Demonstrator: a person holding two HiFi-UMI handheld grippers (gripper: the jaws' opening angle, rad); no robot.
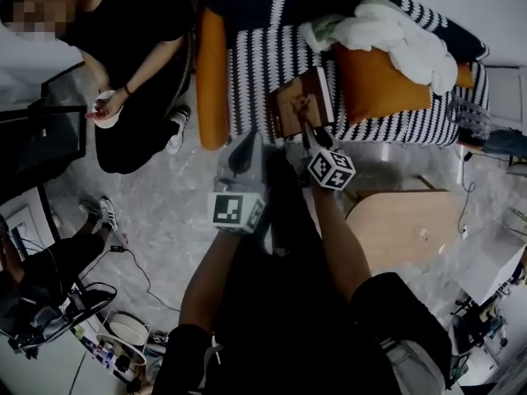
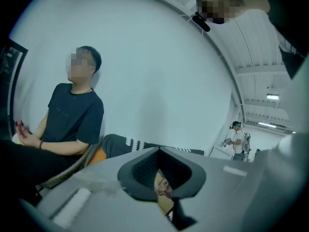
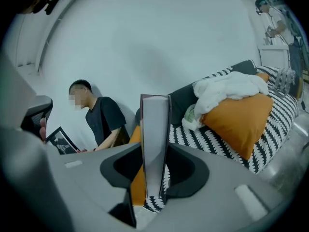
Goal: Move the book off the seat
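Nearest you, your two forearms reach forward, each tool's marker cube facing up. Your right tool (image 1: 304, 107) is clamped on the book (image 3: 154, 124), which stands upright and edge-on between its jaws, over the black-and-white striped sofa seat (image 1: 263, 64). Whether the book's lower edge touches the seat cannot be told. Your left tool (image 2: 159, 151) sits just left of the right one, its jaws brought together on nothing. Further along the seat lies an orange cushion (image 1: 379, 85) with a white blanket (image 1: 399, 35) piled on it. A person in dark clothes (image 1: 136, 39) sits beside the sofa's orange bolster (image 1: 212, 81).
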